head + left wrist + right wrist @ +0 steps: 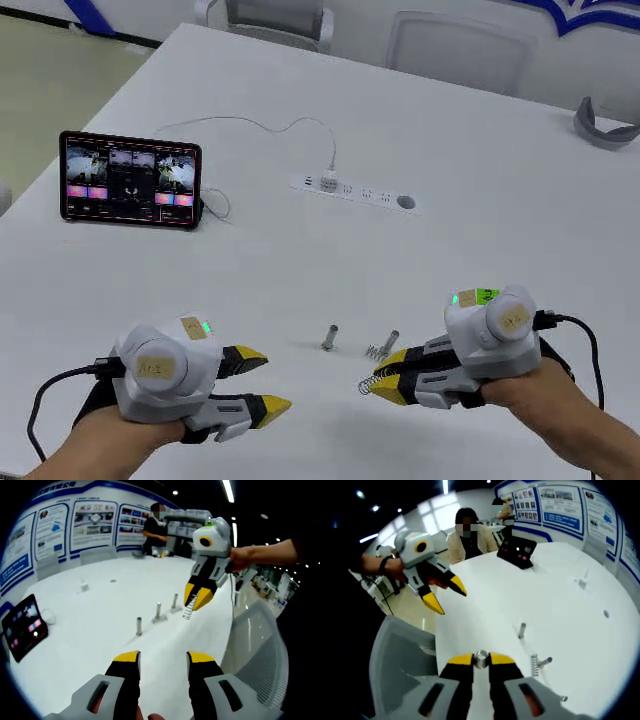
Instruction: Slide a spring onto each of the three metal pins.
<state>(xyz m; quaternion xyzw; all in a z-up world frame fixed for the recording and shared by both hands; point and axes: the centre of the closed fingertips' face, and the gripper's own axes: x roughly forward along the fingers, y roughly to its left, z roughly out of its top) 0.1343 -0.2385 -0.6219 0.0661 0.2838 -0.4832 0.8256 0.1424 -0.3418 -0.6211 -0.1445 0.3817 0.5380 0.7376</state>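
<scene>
My right gripper [385,377] [480,661] is shut on a small steel spring [370,384] [188,611] [480,658], which sticks out past its yellow tips just above the white table [300,260]. Short metal pins stand near it: one bare pin [329,337] [522,630] and a second pin [389,342] [545,660] with another spring [375,351] [535,664] at its foot; I cannot tell whether that spring is around it. The left gripper view shows three pins in a row [158,612]. My left gripper [262,381] [164,657] is open and holds nothing, left of the pins.
A lit tablet [130,180] stands at the left, with a power strip [352,190] and its cable behind the pins. Chairs [455,48] line the far edge and a grey mesh chair [260,645] is near the front. People stand in the background.
</scene>
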